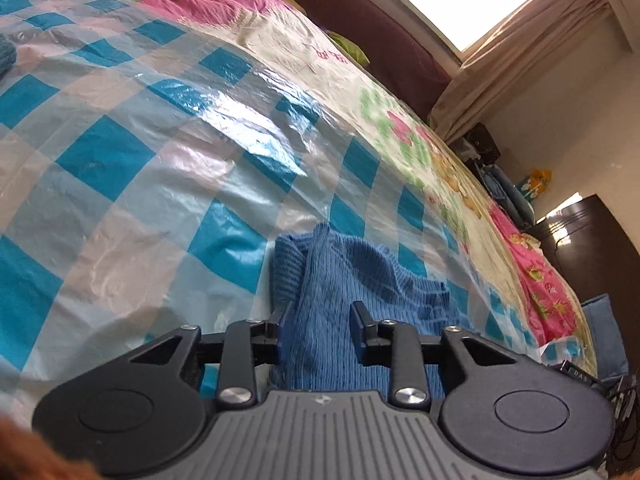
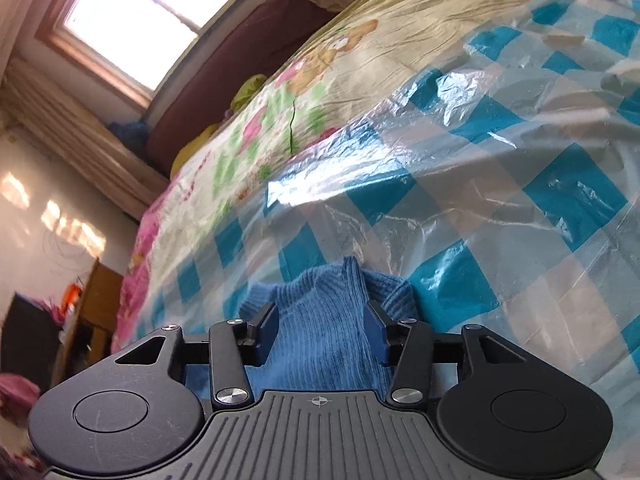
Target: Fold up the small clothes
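A small blue ribbed knit garment (image 1: 340,280) lies bunched on a blue-and-white checked plastic sheet (image 1: 140,128) spread over a bed. My left gripper (image 1: 320,316) has its jaws around a fold of the garment, with fabric filling the gap between the fingers. In the right wrist view the same blue knit (image 2: 324,320) fills the gap of my right gripper (image 2: 320,320), whose fingers press on both sides of a raised fold. The checked sheet (image 2: 500,160) stretches beyond it.
A floral bedsheet (image 1: 420,128) lies under the plastic. A dark red headboard (image 1: 380,20), a window and curtains (image 1: 520,40) stand behind. Dark furniture (image 1: 580,232) is beside the bed. Another teal cloth (image 1: 6,56) shows at the left edge.
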{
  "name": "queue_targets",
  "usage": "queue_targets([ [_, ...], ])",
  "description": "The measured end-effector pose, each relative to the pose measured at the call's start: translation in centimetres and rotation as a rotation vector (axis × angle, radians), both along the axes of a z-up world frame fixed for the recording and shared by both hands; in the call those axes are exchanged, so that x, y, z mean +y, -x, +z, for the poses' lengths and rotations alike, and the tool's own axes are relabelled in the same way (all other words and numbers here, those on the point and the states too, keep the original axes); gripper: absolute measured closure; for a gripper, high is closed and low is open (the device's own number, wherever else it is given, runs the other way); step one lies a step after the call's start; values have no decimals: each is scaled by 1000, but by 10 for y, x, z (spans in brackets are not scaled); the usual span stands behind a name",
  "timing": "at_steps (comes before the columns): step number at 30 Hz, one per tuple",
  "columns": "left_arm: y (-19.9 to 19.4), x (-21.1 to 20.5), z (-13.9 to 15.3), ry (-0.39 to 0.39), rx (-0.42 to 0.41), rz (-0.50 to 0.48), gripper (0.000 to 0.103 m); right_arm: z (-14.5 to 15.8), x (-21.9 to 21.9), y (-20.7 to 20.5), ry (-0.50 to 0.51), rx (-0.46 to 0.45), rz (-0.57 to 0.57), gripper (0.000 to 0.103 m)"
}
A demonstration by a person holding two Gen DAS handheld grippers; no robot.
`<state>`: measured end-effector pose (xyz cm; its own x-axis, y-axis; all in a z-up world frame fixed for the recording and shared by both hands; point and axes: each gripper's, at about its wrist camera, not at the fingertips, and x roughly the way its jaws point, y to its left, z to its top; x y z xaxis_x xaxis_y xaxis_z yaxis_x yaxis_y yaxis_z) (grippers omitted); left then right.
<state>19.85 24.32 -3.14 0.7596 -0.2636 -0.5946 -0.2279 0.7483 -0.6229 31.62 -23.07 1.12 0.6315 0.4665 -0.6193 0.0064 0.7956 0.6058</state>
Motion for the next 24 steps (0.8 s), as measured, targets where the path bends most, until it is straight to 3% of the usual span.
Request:
queue_targets([
  [4,-2,-22,-12,-64,53,-36,65,-8,27,5,170,12,96,57],
  [5,-3,-26,-14,-98,61,-35,65,-12,32,4,219,28,100,62],
  [6,-4,-30,-14,-140,69,-31,65,-15,35,4,254,33,100,76],
  [7,-6,-33,-15,-165,78,-31,65,-17,35,5,288,32,98,83],
  [9,-10,-35,-18,-182,83,-29,65,-18,29,4,298,36,79,95],
  [12,-13,-37,-19,-202,81,-17,66,-18,12,2,283,51,23,96],
  [16,-9,-32,-13,-172,79,4,66,-21,12,1,308,60,21,96],
  [20,5,-31,3,-213,45,36,66,-5,21,10,367,9,20,84],
  [24,20,-35,12,-214,-18,76,63,21,38,21,435,-85,16,83],
])
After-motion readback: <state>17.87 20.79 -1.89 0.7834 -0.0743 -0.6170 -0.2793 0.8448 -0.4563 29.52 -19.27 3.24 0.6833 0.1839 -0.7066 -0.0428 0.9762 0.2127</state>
